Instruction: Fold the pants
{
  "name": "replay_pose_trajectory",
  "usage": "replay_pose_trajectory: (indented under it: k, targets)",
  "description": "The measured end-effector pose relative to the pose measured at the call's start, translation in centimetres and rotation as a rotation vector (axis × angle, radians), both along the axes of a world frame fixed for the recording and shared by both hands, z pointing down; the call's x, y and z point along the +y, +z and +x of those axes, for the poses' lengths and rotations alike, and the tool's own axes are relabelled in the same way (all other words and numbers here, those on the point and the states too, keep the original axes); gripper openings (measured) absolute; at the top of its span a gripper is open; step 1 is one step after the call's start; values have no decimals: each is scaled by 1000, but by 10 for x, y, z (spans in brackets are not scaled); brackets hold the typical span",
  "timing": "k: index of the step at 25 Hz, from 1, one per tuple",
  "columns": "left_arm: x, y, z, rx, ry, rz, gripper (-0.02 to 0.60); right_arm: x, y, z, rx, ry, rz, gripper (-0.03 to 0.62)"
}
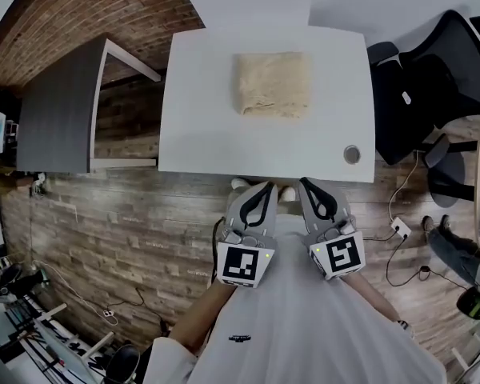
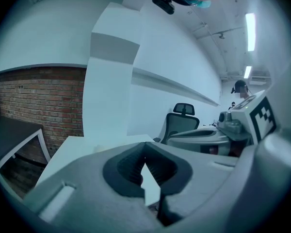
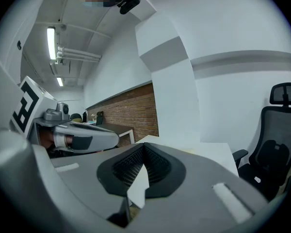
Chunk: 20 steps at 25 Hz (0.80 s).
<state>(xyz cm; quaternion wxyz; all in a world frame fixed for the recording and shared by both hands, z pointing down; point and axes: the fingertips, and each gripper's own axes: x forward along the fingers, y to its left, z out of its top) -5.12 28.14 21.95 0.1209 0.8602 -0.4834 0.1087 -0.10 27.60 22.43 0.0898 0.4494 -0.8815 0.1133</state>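
The beige pants [image 1: 273, 84] lie folded into a small rectangle on the far middle of the white table [image 1: 208, 126]. Both grippers are held side by side close to my body, off the table's near edge and well apart from the pants. My left gripper [image 1: 266, 187] is shut with nothing in it, as is my right gripper [image 1: 307, 183]. In the left gripper view the jaws [image 2: 144, 148] meet at their tips with only the table behind them. In the right gripper view the jaws [image 3: 144, 147] are likewise closed and empty.
A small round grey object [image 1: 351, 154] sits at the table's near right corner. A dark desk [image 1: 60, 110] stands to the left, a black office chair [image 1: 432, 70] to the right. Cables and a power strip [image 1: 400, 228] lie on the wooden floor.
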Motion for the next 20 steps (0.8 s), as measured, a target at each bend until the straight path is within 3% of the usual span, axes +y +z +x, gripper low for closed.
replay_pose_trajectory:
  k: [8, 20]
  targets:
    - [3, 4, -1, -56, -2, -29, 2, 6, -4, 5, -20, 7, 2, 6]
    - [6, 7, 9, -82, 19, -32, 2, 10, -3, 10, -39, 9, 0, 6]
